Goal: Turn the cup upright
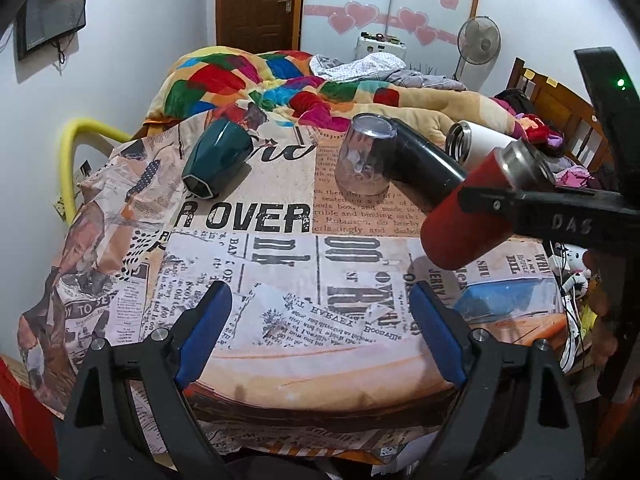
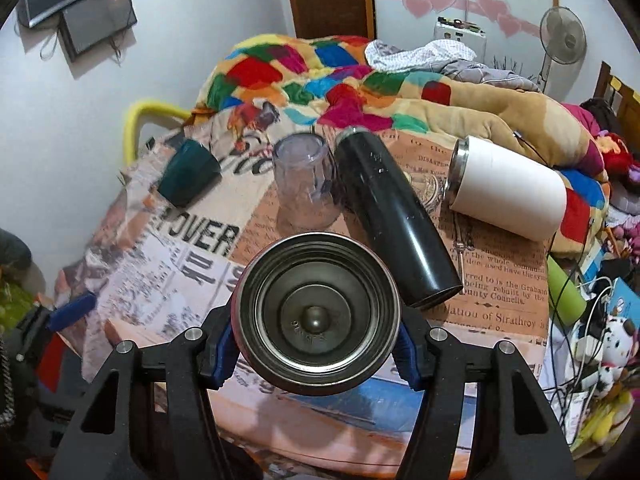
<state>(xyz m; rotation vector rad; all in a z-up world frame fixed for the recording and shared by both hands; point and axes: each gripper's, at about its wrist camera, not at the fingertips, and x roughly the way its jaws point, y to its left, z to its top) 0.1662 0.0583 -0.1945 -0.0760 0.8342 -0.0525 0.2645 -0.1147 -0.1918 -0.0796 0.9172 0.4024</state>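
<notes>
My right gripper [image 2: 316, 344] is shut on a red steel-lined cup [image 2: 316, 314], whose open mouth faces the right wrist camera. In the left wrist view the red cup [image 1: 468, 216] hangs tilted above the table's right side, its steel neck up and to the right, with the right gripper's fingers [image 1: 560, 204] clamped across it. My left gripper [image 1: 320, 312] is open and empty over the near part of the table. A clear cup [image 1: 364, 156] stands upside down mid-table. A dark green cup [image 1: 216, 160], a black flask [image 1: 424, 164] and a white flask [image 1: 476, 140] lie on their sides.
The table [image 1: 280, 372] has a newspaper-print cloth. A bed with a colourful blanket [image 1: 280, 80] is right behind it. A yellow tube [image 1: 76, 140] stands at the left. Cables and toys [image 2: 592, 340] crowd the right edge. A fan [image 1: 478, 40] stands at the back.
</notes>
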